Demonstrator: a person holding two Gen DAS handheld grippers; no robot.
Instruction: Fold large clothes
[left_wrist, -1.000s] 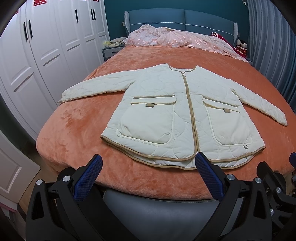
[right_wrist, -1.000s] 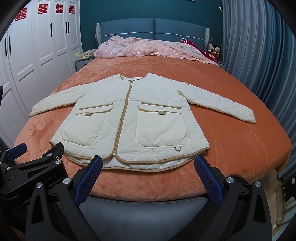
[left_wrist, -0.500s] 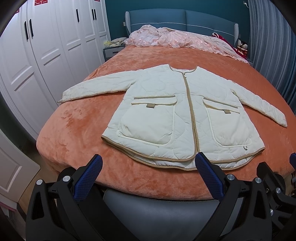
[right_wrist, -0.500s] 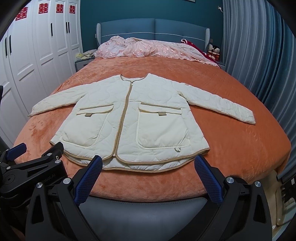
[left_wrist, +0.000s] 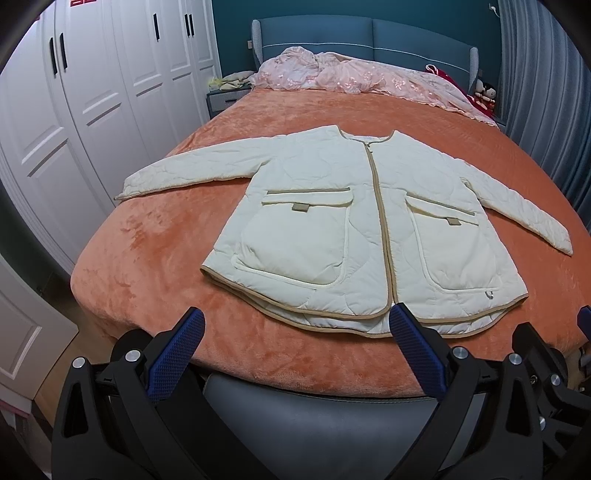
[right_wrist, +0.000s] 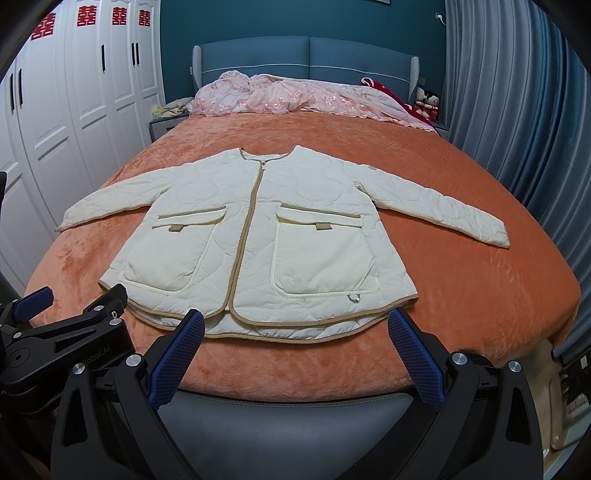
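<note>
- Jacket (left_wrist: 354, 229): cream quilted, zipped, lying face-up and flat on the orange bedspread (left_wrist: 155, 258), both sleeves spread outward, hem nearest the foot of the bed
- Step in hand, as judged: approach; no fold made yet
- Left gripper (left_wrist: 295, 354): jaws spread, holding nothing, short of the hem
- Right gripper (right_wrist: 295, 354): likewise released and empty
- Next move likely requires reaching a sleeve (right_wrist: 443, 210) or side edge and folding it inward over the body

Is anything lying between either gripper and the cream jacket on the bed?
Nothing visible. The left gripper and right gripper are both open at the foot of the bed, with only bare orange blanket between them and the jacket. The pink bedding lies beyond the jacket.
</note>
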